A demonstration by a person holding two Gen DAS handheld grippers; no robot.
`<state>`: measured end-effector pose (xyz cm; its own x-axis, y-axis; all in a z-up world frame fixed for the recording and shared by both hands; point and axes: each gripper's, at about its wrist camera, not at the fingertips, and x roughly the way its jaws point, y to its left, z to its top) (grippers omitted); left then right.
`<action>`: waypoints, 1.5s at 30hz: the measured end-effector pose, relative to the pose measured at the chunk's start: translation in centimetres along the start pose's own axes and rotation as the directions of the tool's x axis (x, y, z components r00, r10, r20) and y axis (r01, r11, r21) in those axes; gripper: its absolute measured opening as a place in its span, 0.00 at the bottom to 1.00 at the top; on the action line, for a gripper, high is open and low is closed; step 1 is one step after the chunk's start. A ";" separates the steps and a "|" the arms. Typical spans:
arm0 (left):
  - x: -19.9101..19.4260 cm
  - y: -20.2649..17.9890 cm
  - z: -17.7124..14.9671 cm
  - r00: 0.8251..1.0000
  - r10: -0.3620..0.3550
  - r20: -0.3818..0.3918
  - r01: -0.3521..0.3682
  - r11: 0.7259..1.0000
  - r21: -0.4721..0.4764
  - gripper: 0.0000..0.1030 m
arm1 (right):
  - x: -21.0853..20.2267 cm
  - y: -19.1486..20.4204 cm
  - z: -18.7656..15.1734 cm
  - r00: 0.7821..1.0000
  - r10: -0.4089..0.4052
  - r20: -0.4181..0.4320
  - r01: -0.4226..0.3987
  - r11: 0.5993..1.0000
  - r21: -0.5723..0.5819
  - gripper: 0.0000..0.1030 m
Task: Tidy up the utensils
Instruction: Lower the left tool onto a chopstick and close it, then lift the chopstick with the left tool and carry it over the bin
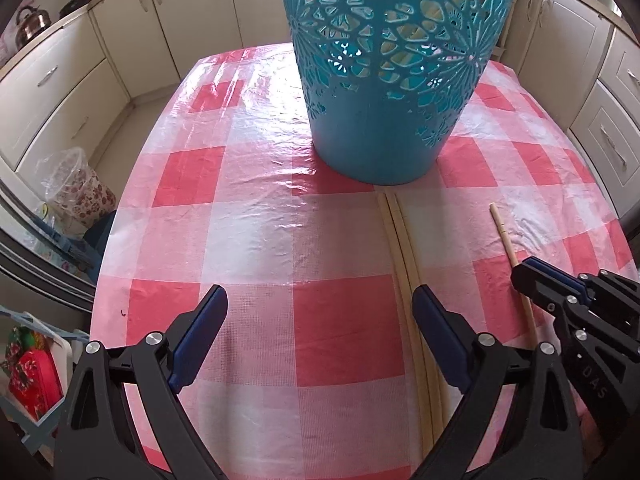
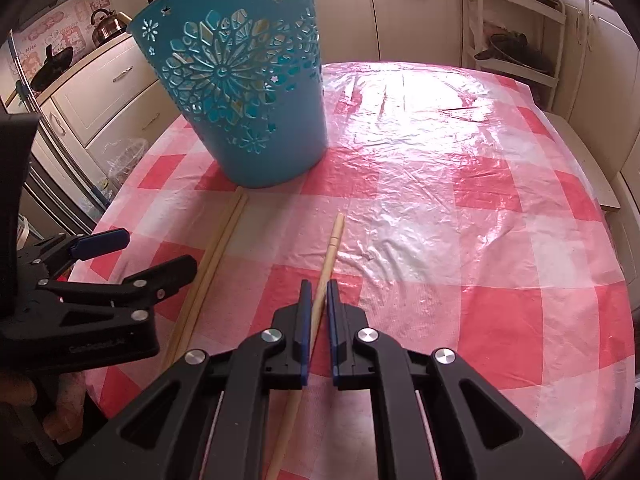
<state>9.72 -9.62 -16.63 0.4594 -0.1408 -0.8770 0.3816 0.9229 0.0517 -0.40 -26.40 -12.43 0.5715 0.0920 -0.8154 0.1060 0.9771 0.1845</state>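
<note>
A teal perforated basket [image 1: 392, 80] [image 2: 244, 92] stands on the red-checked table [image 1: 280, 208] [image 2: 460, 220]. A pair of wooden chopsticks [image 1: 404, 264] [image 2: 212, 256] lies in front of it. My left gripper [image 1: 320, 300] [image 2: 156, 256] is open and empty, its right finger just beside the pair. A single chopstick [image 1: 506, 240] [image 2: 330, 252] lies to the right. My right gripper [image 2: 319, 292] [image 1: 532, 268] is closed around this chopstick, which lies on the table.
Cream kitchen cabinets [image 1: 72, 92] surround the table. A kettle [image 2: 106, 24] sits on the left counter. A white shelf rack [image 2: 516, 32] stands at the back right. A plastic-wrapped floral container [image 1: 80, 188] stands on the floor at left.
</note>
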 end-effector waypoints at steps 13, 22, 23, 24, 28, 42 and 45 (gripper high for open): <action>0.5 -0.6 0.7 0.999 0.043 0.007 -0.043 0.999 0.008 0.87 | 0.0 -0.7 0.0 1.000 0.030 0.005 -0.030 0.999 0.030 0.08; 0.5 -0.8 1.4 0.999 -0.029 0.018 0.029 0.999 0.036 0.32 | 0.0 -1.0 -0.1 0.999 0.036 0.008 -0.036 0.999 0.040 0.08; 0.4 -1.0 1.4 0.999 -0.043 0.016 0.042 0.998 0.048 0.19 | -0.1 -1.0 -0.1 0.999 0.036 0.008 -0.037 0.999 0.040 0.08; 0.4 -1.1 1.4 0.998 -0.055 0.011 0.055 0.997 0.060 0.12 | -0.1 -1.0 -0.1 0.999 0.037 0.008 -0.038 0.998 0.040 0.08; 0.6 -1.3 2.1 0.998 -0.066 -0.019 0.068 0.994 0.089 0.13 | -0.1 -1.1 -0.1 0.999 0.039 0.009 -0.040 0.998 0.043 0.08; 0.4 0.6 2.1 0.994 -0.101 -0.044 0.103 0.993 0.054 0.05 | -0.3 -1.2 -0.2 0.999 0.033 0.020 -0.034 0.999 0.038 0.08; 0.7 0.7 2.4 0.994 -0.101 -0.036 0.103 0.993 0.062 0.05 | -0.2 -1.2 -0.2 0.999 0.032 0.022 -0.033 0.999 0.036 0.08</action>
<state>12.26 -9.89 -16.07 0.3893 -0.2202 -0.8944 0.4759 0.8795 -0.0094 -0.75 -27.52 -12.58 0.5921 0.1193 -0.7969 0.1160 0.9661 0.2308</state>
